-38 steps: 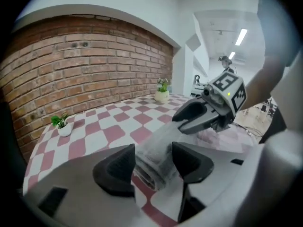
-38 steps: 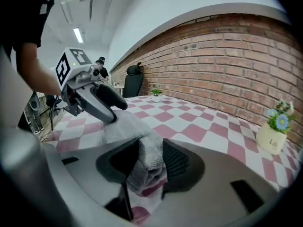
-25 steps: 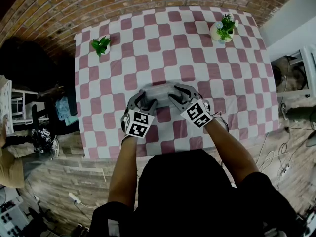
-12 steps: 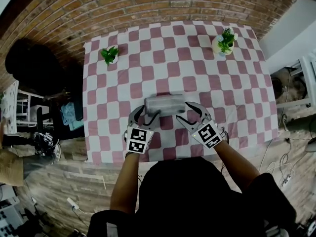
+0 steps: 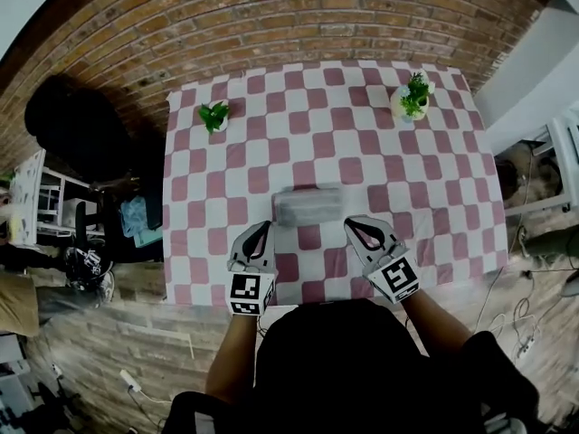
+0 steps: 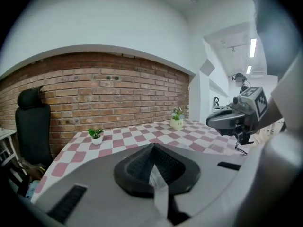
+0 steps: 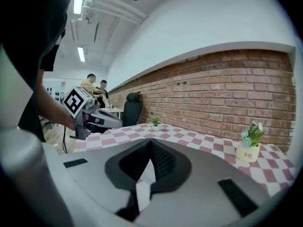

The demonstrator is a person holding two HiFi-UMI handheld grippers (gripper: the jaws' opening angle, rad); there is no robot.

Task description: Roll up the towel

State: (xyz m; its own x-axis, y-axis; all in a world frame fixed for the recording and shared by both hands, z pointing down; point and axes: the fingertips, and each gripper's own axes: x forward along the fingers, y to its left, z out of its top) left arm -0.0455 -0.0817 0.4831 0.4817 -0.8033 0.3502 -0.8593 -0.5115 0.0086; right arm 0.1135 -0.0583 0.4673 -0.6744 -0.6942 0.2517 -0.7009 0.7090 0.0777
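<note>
The grey towel (image 5: 308,205) lies rolled into a short cylinder on the pink-and-white checked tablecloth (image 5: 271,161), near the table's front half. Both grippers hang apart from it, nearer the person. My left gripper (image 5: 257,231) is to the roll's lower left, jaws shut with nothing between them; its own view shows the pads meeting (image 6: 152,149). My right gripper (image 5: 355,226) is to the roll's lower right, also shut and empty (image 7: 150,144). Each gripper appears in the other's view: the right gripper (image 6: 236,117) and the left gripper (image 7: 89,112). The roll is hidden in both gripper views.
A small green plant (image 5: 214,116) stands at the table's far left, a flowering pot (image 5: 412,98) at the far right. A brick wall runs behind the table. A black chair (image 5: 68,125) and clutter sit left of it. People sit in the background (image 7: 94,86).
Both grippers came off the towel roll, drew back toward the person and rose. Their jaws closed. The roll stayed on the table.
</note>
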